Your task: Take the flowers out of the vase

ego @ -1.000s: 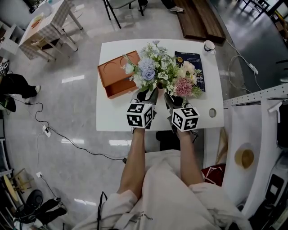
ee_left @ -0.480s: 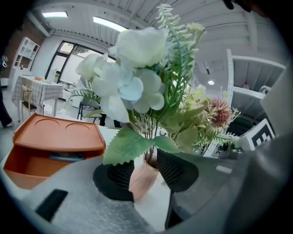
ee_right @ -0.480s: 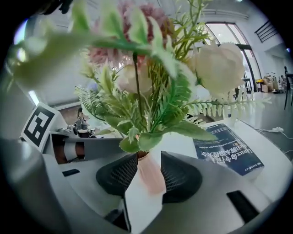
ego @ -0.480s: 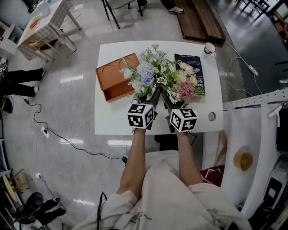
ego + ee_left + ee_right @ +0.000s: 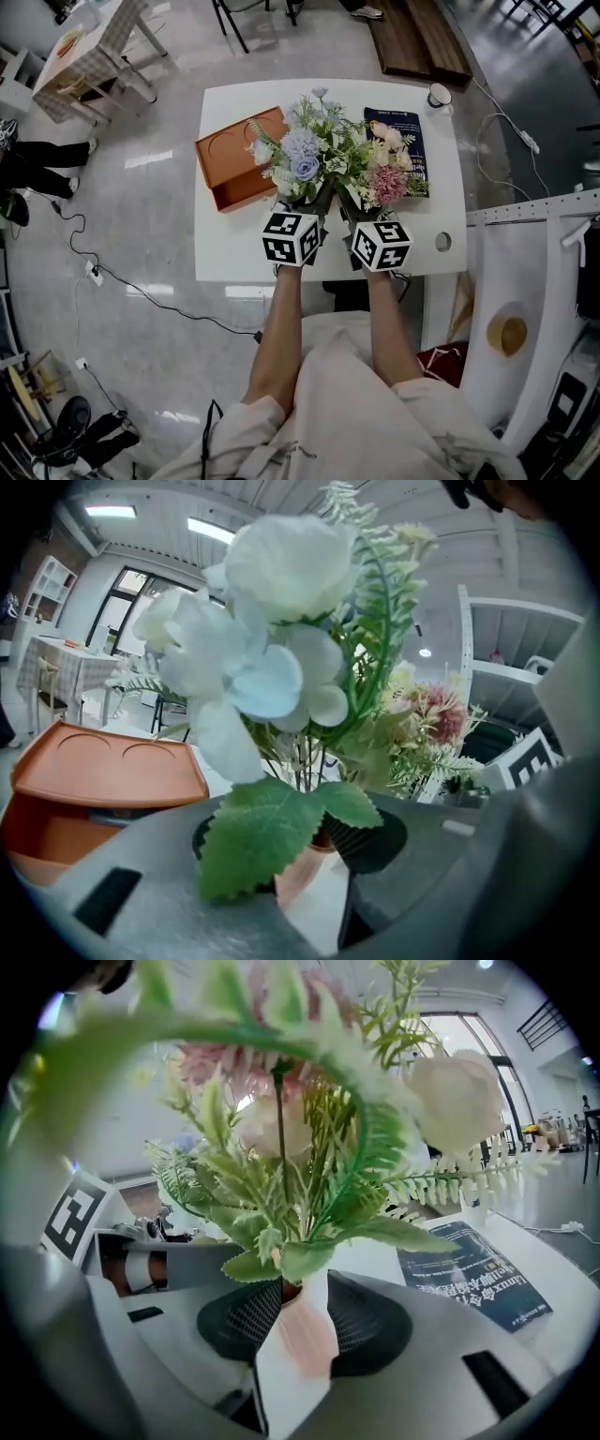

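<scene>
- Two grippers, one in each hand, side by side at the near edge of the white tabletop [image 5: 234, 246].
- Left gripper [image 5: 298, 850]: spread wide, jaws just opened a little further, a pale pink vase [image 5: 302, 872] between the pads with a gap showing beside it.
- Right gripper [image 5: 291, 1326]: also spread wide, jaws just opened from a narrow setting, a second pale pink vase [image 5: 306, 1337] standing between the pads.
- Two bunches, each with its stems in a vase: blue-and-white artificial flowers [image 5: 302, 155] on the left, pink artificial flowers [image 5: 384, 180] with ferny greenery on the right.
- One orange plastic tray [image 5: 234, 164] with two round recesses, left of the flowers.
- One dark blue booklet [image 5: 398, 124] lying flat behind the pink bunch, partly covered by it.
- One white cup [image 5: 438, 95] at the far right corner.
- Below and around: glossy grey floor [image 5: 141, 328], one black cable [image 5: 112, 277] trailing across it, a table with a checked cloth [image 5: 89, 56] at the far left.
</scene>
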Tool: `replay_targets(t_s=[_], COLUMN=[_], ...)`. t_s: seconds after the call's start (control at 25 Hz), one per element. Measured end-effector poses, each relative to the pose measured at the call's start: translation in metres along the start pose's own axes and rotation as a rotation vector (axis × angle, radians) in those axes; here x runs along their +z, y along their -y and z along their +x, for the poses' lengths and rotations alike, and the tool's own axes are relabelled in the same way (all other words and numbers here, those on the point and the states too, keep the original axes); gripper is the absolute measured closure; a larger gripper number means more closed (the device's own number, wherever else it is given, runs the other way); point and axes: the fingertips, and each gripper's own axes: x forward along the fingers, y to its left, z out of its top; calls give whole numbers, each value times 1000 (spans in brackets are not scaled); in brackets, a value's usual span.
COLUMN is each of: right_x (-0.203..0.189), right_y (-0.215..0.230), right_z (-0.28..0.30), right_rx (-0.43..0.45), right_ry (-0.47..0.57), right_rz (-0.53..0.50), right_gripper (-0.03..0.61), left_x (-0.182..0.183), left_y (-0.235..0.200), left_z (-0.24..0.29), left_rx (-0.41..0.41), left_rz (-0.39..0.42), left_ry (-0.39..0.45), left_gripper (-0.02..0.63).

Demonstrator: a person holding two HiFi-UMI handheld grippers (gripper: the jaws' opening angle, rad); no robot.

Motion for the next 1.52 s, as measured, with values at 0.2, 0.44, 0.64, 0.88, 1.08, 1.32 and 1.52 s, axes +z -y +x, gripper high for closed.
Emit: replay_targets(t_s=[0.2,0.44,0.64,0.88,1.08,1.32,1.52], right_x=[0,3,3,5,9,12,17], right_y=[0,-4,-7,-8,-6,-7,-8], right_z=[8,8,6,4,2,-3,-5], right_rx=[-7,-4,-9,-9,-19,-13,-15], right_ry=[-2,11,32,42,60,72,84], right_rz=[-4,-50,-56,-54,-49,-35,-32], right_gripper=[458,488,517,526,528,534,534], left_x=[-1,0,3,3,4,9,13], left_y=[-2,0,-1,-2,0,1,2], left_z=[3,4,4,4,4,0,-2], left_rx=[-1,-25,-25,-16,-11,-17,-15], left_rz=[3,-7,16,22,34,33,31], left_ry=[-7,-1,1,1,4,23,36], left_gripper=[465,495,515,529,531,534,541])
